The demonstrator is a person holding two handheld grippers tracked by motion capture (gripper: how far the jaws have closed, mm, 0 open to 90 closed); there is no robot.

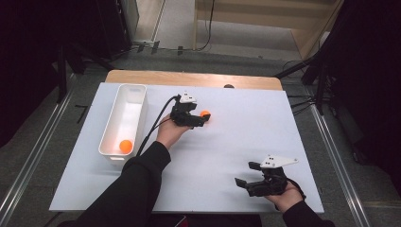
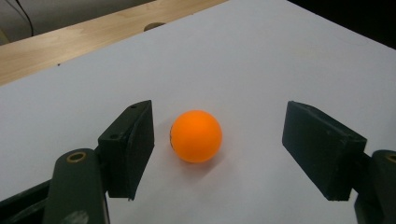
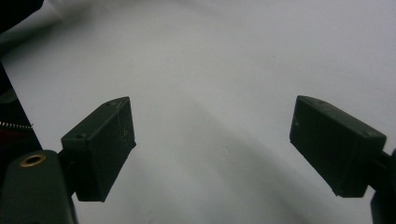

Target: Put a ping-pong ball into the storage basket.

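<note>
From the high view, the left gripper sits mid-table with an orange ball right at its tips, and the white bin off to its left holds a second ball. The right gripper idles near the table's front edge. In the left gripper view, jaws spread wide, the ball between them, nearer the left jaw, not touching. In the right gripper view, jaws wide apart over bare table.

A white-topped table (wooden far edge) stands on grey floor, with dark stands at both sides.
</note>
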